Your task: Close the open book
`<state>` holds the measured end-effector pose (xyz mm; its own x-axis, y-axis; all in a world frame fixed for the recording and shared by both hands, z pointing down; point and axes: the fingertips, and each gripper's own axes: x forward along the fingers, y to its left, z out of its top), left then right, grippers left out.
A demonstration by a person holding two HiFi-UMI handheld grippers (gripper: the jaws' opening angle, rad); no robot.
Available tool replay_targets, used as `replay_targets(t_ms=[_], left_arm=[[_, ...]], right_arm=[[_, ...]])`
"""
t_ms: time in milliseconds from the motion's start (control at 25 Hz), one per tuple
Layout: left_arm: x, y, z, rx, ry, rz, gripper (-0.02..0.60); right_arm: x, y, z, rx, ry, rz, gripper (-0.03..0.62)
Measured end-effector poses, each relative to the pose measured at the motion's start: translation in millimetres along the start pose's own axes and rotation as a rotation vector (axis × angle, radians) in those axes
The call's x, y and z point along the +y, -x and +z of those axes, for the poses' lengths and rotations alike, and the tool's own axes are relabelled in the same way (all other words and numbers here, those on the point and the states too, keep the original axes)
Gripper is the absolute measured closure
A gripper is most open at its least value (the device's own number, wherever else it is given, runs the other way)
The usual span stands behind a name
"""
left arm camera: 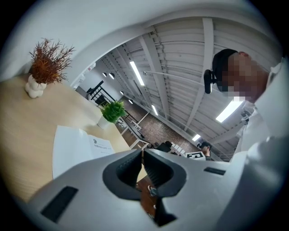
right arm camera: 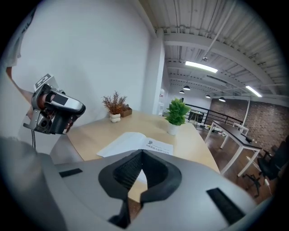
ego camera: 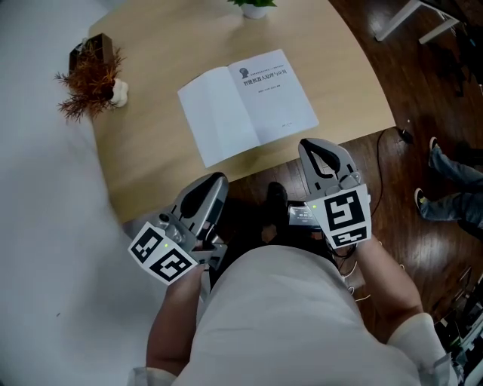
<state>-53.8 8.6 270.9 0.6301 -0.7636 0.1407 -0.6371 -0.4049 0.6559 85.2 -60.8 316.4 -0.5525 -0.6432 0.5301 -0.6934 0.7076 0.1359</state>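
Observation:
An open white book (ego camera: pixel 247 104) lies flat on the light wooden table (ego camera: pixel 151 162), its right page printed with a title; it also shows as the book (left arm camera: pixel 74 149) and the book (right arm camera: pixel 133 144). Both grippers hang off the table's near edge, well short of the book. My left gripper (ego camera: pixel 219 181) is shut and holds nothing; in its own view the jaws meet at the gripper (left arm camera: pixel 142 152). My right gripper (ego camera: pixel 317 147) is shut and empty too, jaws touching at the gripper (right arm camera: pixel 141 153).
A dried reddish plant (ego camera: pixel 92 75) in a white pot stands at the table's left. A green potted plant (ego camera: pixel 253 6) sits at the far edge. Dark wooden floor (ego camera: pixel 407 98) lies to the right, with someone's shoes (ego camera: pixel 438 203) there.

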Motion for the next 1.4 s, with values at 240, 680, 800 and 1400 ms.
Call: replay_targets(t_ms=[240,680,800,1400], left_arm=[[-12.4,16.8,10.0,-0.019,-0.031,-0.017,0.581],[-22.0,46.8,21.1,-0.032,-0.062,-0.001,0.583],[-25.9,53.2,27.7,-0.035,-0.076,0.003,0.583],[-49.3,69.3,46.0,-0.032,-0.185,-0.014,0.583]], right_arm=[[6.1,15.2,21.7,-0.032,-0.064,0.015,0.592],[22.5,32.5,45.9,-0.052,-0.135,0.061,0.592],[25.6,36.0,57.2,-0.069,-0.142,0.067,0.592],[44.3,56.8,93.5,-0.153,-0.116,0.091,0.592]])
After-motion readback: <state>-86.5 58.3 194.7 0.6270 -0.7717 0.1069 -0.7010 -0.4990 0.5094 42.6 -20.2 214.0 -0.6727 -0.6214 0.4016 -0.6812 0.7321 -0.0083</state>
